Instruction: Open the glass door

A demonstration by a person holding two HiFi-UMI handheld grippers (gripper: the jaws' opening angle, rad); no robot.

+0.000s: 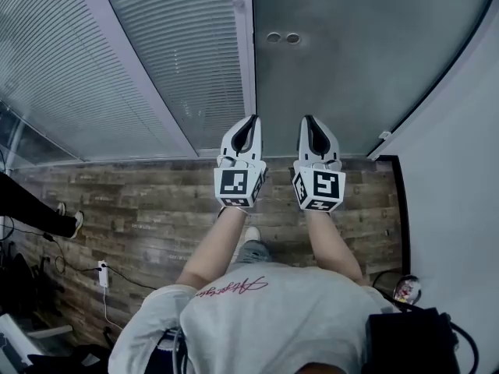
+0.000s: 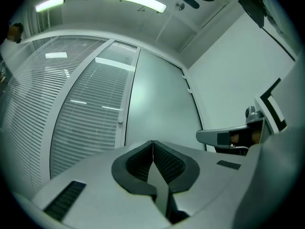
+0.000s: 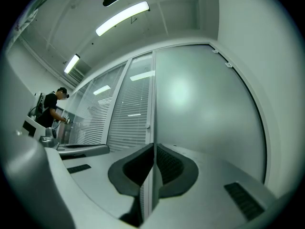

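A frosted glass door (image 1: 343, 61) stands straight ahead, with two small round fittings (image 1: 283, 37) near its left edge. My left gripper (image 1: 253, 121) and right gripper (image 1: 309, 120) are side by side, pointing at the door's foot and short of it. Both are shut with nothing between the jaws. In the left gripper view the left gripper (image 2: 153, 142) faces the door (image 2: 159, 104), and a small vertical handle (image 2: 121, 115) sits on the frame beside it. The right gripper (image 3: 154, 146) also faces the door (image 3: 205, 109).
Glass panels with blinds (image 1: 117, 61) run off to the left of the door. A white wall (image 1: 460, 170) closes the right side. On the wood floor (image 1: 140, 209) lie a plug and cable (image 1: 102, 273). Another person's leg (image 1: 39, 209) is at left; that person (image 3: 50, 109) stands farther along the panels.
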